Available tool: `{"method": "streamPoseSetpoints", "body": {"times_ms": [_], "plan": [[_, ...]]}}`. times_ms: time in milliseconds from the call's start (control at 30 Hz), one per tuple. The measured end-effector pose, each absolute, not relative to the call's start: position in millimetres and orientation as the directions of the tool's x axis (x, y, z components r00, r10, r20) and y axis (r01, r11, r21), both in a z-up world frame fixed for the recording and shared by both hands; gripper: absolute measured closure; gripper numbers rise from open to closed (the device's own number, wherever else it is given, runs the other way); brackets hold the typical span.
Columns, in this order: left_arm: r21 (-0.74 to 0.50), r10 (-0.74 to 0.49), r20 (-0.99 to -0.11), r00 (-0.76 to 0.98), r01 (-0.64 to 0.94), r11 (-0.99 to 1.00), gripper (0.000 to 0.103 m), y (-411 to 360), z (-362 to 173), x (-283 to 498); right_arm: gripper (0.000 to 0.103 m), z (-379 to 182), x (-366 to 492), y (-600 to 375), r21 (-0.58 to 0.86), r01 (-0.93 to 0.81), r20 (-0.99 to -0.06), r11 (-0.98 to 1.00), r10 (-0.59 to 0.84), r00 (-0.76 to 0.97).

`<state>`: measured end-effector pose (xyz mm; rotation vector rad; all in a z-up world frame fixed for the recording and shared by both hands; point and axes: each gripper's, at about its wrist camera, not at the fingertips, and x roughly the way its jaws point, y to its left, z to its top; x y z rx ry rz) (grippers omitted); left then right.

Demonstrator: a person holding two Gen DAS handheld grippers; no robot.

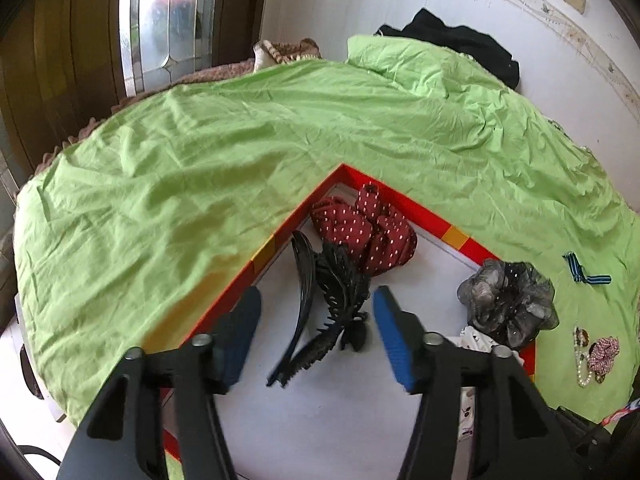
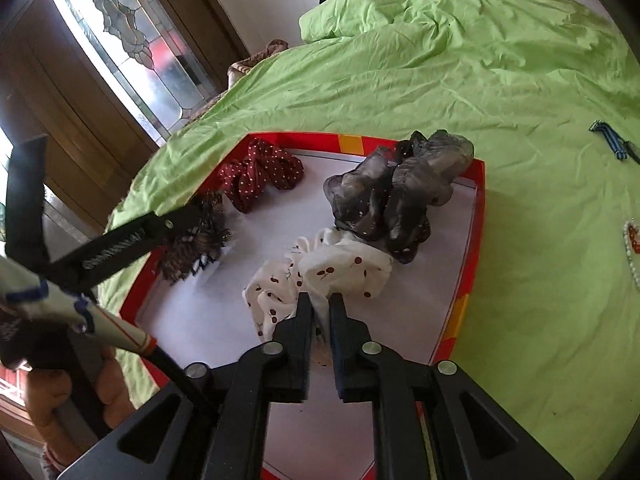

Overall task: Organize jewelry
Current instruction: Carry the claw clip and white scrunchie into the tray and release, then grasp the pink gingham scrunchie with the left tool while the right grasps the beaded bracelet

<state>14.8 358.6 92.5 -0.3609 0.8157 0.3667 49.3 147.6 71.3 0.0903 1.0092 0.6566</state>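
Lay between the spread left gripper [image 1: 316, 336] fingers: black feathered hair clip [image 1: 340, 300]; nipped by the near-shut right gripper [image 2: 320, 300]: white cherry-print fabric scrunchie [image 2: 340, 272].

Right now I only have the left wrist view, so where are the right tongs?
Observer: The right tongs are over the red-rimmed box, tips at the white cherry-print scrunchie.
Operator: Gripping it?
Observer: They are nearly closed with a fold of it between them. I can't tell whether they pinch it.
Operator: What's it touching?
Observer: It lies against the grey sheer scrunchie, on the side nearer the tongs.
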Motion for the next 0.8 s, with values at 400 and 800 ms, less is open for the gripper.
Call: {"method": "streamPoseSetpoints", "body": {"times_ms": [400,800], "plan": [[0.013,0.289,-0.687,0.667,-0.386,0.922,0.042,305.5,115.7,2.4,0.053,116.9,17.5,116.6,0.233,-0.512,-0.714,0.827,0.502,0.487],[0.062,0.207,-0.636,0.743,-0.218,0.974,0.041,218.3,134.5,-11.1,0.048,133.2,5.6,-4.2,0.181,-0.344,-0.709,0.922,0.364,0.604]]}}
